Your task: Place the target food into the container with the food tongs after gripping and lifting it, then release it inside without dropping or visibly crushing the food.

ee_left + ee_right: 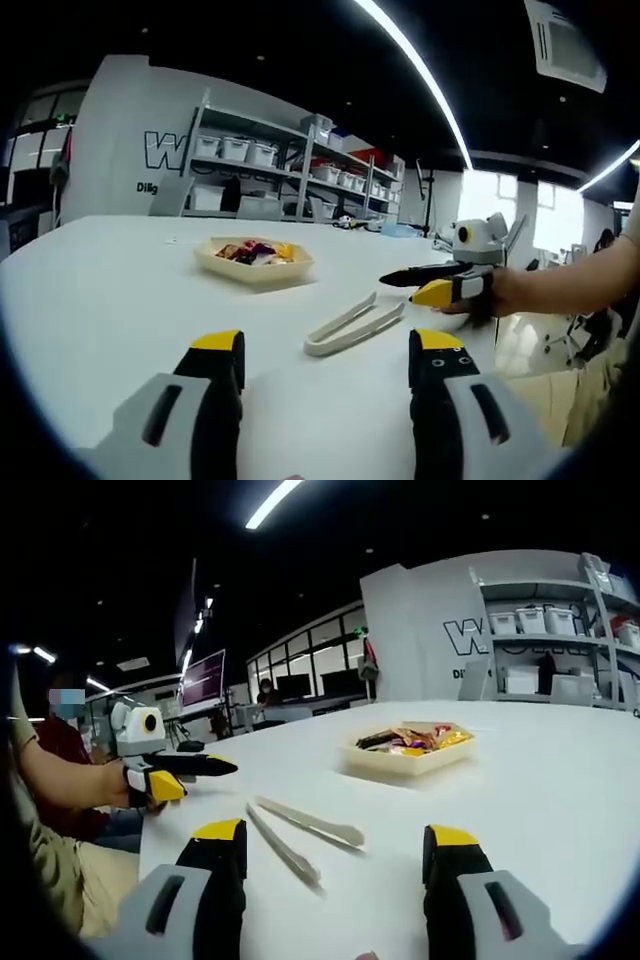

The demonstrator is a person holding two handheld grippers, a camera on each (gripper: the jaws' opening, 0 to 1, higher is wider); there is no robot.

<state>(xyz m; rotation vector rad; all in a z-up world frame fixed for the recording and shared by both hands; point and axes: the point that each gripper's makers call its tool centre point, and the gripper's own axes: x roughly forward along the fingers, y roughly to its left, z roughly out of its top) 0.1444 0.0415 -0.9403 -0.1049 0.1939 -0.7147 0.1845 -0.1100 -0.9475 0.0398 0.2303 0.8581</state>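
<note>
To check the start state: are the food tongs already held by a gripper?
No, the food tongs lie free on the white table, apart from the open left gripper.

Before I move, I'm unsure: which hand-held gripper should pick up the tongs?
Probably right: the right hand-held gripper is open with the tongs lying just ahead between its jaws; they sit off-centre for the left hand-held gripper.
</note>
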